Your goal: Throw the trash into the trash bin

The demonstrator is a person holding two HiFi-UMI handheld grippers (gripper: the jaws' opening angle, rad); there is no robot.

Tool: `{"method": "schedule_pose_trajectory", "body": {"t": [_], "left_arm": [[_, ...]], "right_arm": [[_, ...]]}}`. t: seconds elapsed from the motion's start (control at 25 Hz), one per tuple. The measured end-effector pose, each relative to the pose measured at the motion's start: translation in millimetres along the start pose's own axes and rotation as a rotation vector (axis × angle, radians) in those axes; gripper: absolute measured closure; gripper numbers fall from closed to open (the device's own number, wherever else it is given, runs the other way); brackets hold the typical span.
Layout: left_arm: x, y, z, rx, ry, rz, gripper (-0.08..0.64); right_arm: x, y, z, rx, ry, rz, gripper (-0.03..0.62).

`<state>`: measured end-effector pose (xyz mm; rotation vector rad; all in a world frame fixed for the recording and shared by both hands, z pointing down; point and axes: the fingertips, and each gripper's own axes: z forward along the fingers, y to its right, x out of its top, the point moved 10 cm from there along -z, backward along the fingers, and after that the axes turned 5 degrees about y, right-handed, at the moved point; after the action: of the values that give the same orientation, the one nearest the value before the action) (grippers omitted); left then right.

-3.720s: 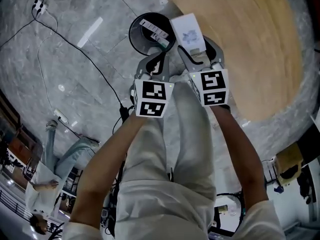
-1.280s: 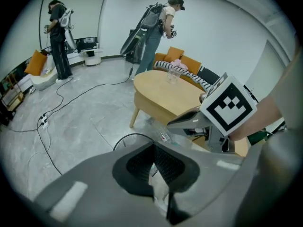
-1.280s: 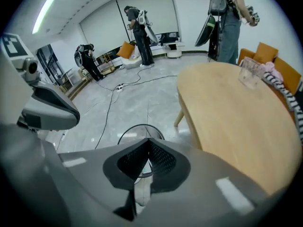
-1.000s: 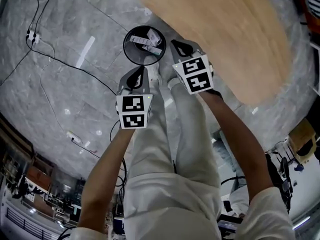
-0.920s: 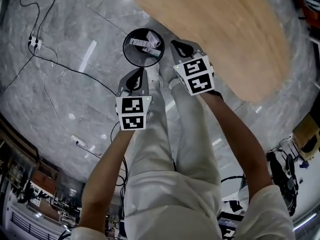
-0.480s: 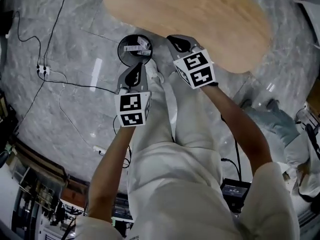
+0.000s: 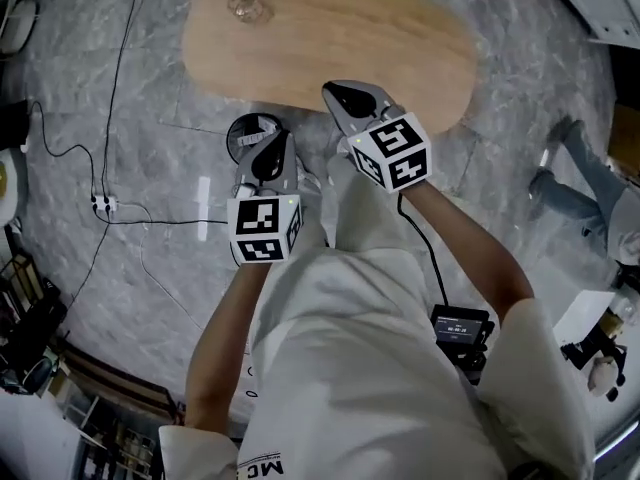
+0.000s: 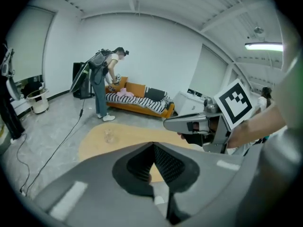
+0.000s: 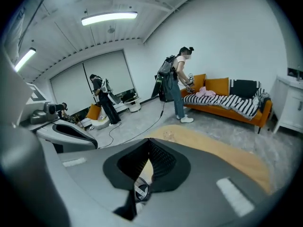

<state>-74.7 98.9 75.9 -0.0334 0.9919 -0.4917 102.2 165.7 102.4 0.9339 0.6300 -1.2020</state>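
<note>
The black round trash bin [image 7: 240, 131] stands on the marble floor by the table's near edge, with white trash [image 7: 262, 124] inside it. My left gripper [image 7: 273, 151] hangs above its right rim and hides part of it. In the left gripper view the pads of the left gripper [image 8: 154, 146] meet at the tip with nothing between them. My right gripper [image 7: 341, 92] is raised over the table's edge, shut and empty. In the right gripper view, the bin [image 9: 141, 191] shows through the gap below the shut tips of the right gripper [image 9: 149, 142].
An oval wooden table [image 7: 340, 48] bears a clear glass [image 7: 247, 6]. Cables and a power strip [image 7: 103, 205] lie on the floor at left, a black device [image 7: 460, 328] at right. Other people stand near an orange sofa [image 8: 137, 100].
The white box once held over the bin by the right gripper is gone from it. Both grippers have risen away from the bin, which now looks smaller and farther below.
</note>
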Motion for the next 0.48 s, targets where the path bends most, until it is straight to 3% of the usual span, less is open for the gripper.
{"method": "schedule_pose_trajectory", "body": {"t": [0.48], "left_arm": [[65.7, 54.2, -28.8, -0.177, 0.093, 0.079, 0.56]], "right_arm": [[52.2, -17.4, -97.0, -0.089, 0.177, 0.034, 0.568]]}}
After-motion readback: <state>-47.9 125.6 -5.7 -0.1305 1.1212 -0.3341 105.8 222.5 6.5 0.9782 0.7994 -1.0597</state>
